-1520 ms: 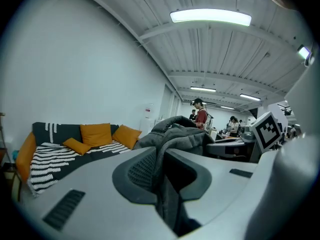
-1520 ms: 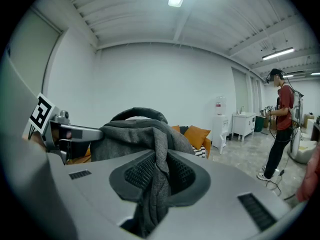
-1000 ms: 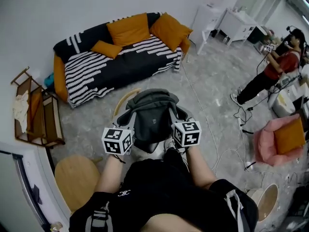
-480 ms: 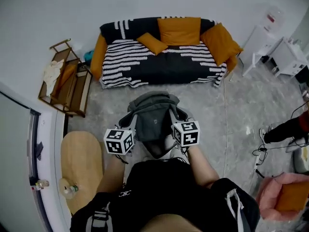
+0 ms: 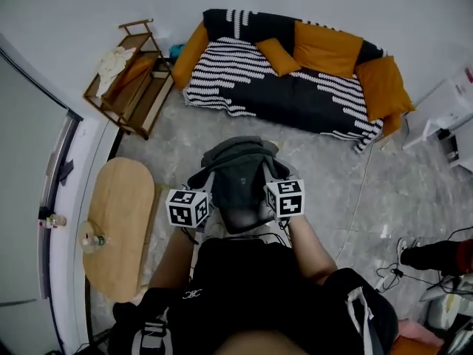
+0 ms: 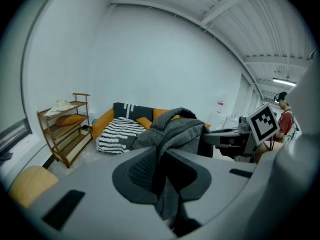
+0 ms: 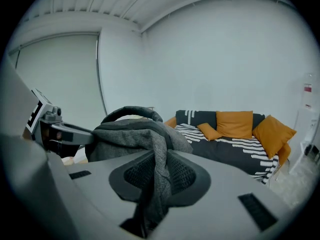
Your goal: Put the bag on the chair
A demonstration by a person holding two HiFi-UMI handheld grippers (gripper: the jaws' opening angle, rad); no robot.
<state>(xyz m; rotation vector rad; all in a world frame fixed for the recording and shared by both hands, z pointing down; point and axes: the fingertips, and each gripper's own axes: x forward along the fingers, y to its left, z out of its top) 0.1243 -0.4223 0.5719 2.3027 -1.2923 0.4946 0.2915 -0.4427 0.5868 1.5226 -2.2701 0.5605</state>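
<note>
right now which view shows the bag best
The head view: most of the bag shows from above, held between the left tongs and the right tongs. The left gripper view shows only a fold pinched in its tongs and the bag's top behind; the right gripper view shows much the same.

No text can be read. White logo (image 5: 190, 295) on person's black garment (image 5: 244, 279) and red wall label (image 7: 308, 89) are both too small to decipher.
</note>
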